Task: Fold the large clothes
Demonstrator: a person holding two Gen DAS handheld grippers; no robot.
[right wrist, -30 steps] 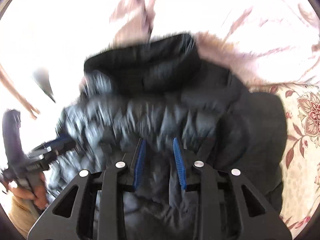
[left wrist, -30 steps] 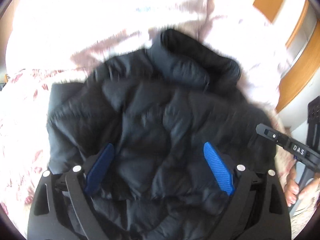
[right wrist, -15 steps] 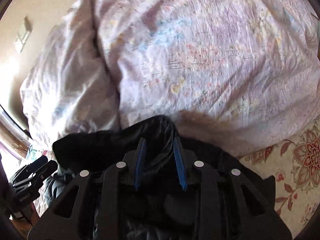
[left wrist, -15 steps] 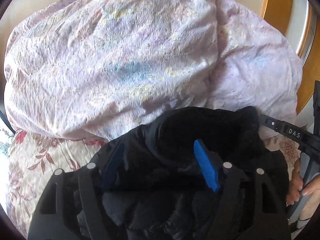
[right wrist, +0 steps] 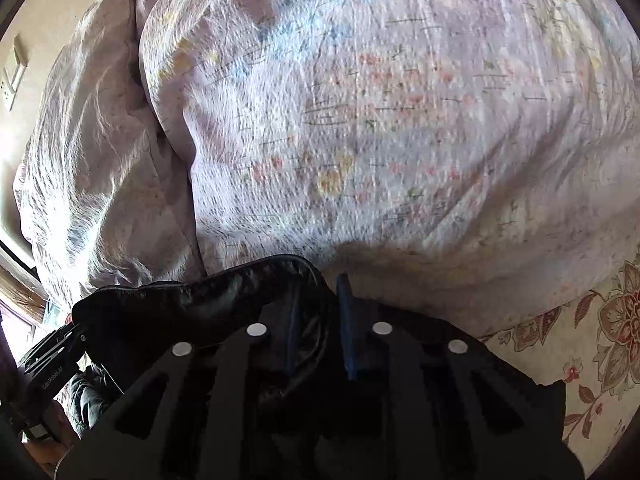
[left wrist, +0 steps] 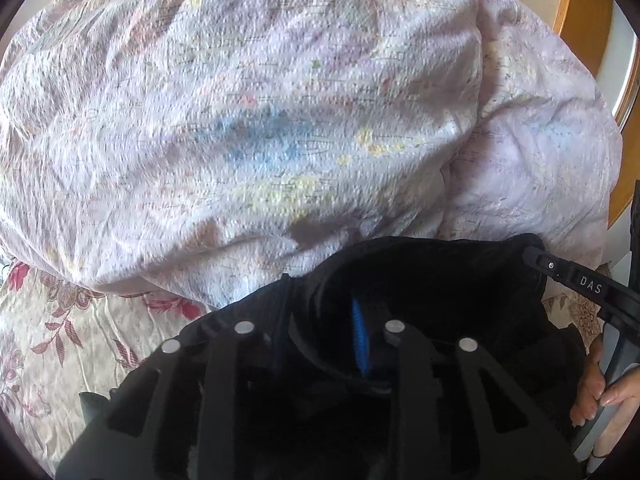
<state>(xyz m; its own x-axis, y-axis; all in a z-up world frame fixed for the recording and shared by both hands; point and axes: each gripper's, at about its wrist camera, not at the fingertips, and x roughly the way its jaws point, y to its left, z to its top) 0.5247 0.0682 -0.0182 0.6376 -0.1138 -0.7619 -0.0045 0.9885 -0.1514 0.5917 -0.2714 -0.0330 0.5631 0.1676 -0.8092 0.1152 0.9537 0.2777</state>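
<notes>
Left gripper (left wrist: 320, 344) clenched on a thick fold of the black puffer jacket (left wrist: 440, 280): one blue pad (left wrist: 360, 338) showing, the other buried in cloth. Right gripper (right wrist: 318, 320) likewise pinching the jacket (right wrist: 200, 300), shiny collar edge bunched between its two blue pads (right wrist: 346, 320). Each tool visible from the other's camera, the right one at the right rim of the left view, held in a bare hand (left wrist: 596, 392); the left one low at the left rim of the right view.

Jacket gathered up between the two grippers, its held edge running side to side from one tool to the other, collar rim toward the bedding ahead. Rest of the garment hidden under the gripper bodies; long axis impossible to judge.

Directly ahead, touching or just short of the jacket's raised edge, a big rumpled lilac duvet (left wrist: 240, 120) with small floral print, heaped high; a second mound of the same bedding (right wrist: 92, 160) beside it. Beneath, a cream bedspread (right wrist: 580, 344) with red-brown flowers, bare on the outer side of each gripper. Wooden headboard edge (left wrist: 584, 20) at upper right of the left view; beige wall with a switch plate (right wrist: 12, 80) at left of the right view.
</notes>
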